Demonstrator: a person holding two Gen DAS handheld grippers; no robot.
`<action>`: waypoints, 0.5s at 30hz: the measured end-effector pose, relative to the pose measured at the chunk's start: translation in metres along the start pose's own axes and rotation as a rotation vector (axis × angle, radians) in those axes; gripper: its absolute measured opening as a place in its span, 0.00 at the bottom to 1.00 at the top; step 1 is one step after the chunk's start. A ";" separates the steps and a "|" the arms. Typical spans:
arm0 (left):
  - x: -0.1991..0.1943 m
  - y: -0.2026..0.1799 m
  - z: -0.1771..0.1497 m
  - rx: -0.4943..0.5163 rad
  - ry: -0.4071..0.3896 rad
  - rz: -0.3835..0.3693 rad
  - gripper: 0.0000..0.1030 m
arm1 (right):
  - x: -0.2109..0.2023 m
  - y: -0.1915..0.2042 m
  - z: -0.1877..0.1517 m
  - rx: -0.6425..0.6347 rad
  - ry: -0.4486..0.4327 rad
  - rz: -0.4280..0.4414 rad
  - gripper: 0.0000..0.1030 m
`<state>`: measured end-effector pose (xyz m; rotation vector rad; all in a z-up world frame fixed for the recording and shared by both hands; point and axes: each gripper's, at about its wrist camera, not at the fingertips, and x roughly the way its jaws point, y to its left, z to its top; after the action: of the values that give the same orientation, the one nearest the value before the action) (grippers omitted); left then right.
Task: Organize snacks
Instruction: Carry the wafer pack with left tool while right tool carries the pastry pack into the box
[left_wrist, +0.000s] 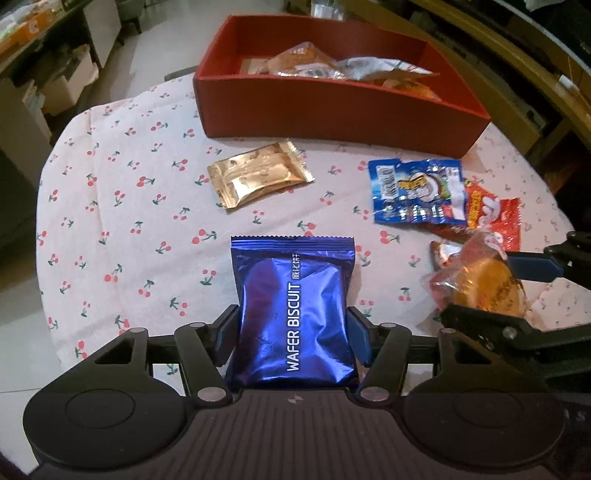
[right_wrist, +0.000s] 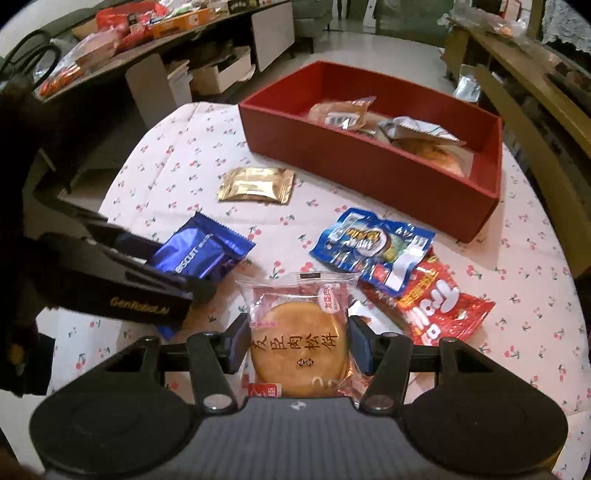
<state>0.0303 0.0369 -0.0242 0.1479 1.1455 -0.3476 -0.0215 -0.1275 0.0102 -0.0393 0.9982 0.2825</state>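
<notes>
Gripping wafer biscuit pack (left_wrist: 293, 317) in left gripper (left_wrist: 291, 332); right gripper (right_wrist: 297, 341) clamps pastry (right_wrist: 299, 341).

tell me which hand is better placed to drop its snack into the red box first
Right, slightly. The right gripper holds the round cake packet with the red box nearer in its view. The left gripper grips the wafer biscuit farther back.

blue foil packet (left_wrist: 293, 317): "WAFER BISCUIT"
clear-wrapped round pastry (right_wrist: 300, 341): "友臣肉松饼"
left gripper (right_wrist: 155, 291): "GenRobot.AI" on its body
red packet (right_wrist: 439, 299), right table edge: print unreadable
</notes>
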 end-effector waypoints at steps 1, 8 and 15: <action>-0.002 -0.001 0.000 -0.001 -0.005 -0.003 0.65 | 0.000 -0.001 0.000 0.003 -0.003 -0.002 0.71; -0.012 -0.005 0.007 -0.014 -0.051 -0.022 0.65 | -0.003 -0.006 0.007 0.027 -0.031 -0.018 0.71; -0.019 -0.008 0.016 -0.022 -0.088 -0.038 0.65 | -0.009 -0.013 0.018 0.059 -0.075 -0.038 0.71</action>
<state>0.0339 0.0283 0.0000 0.0906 1.0660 -0.3714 -0.0082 -0.1388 0.0257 0.0057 0.9300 0.2184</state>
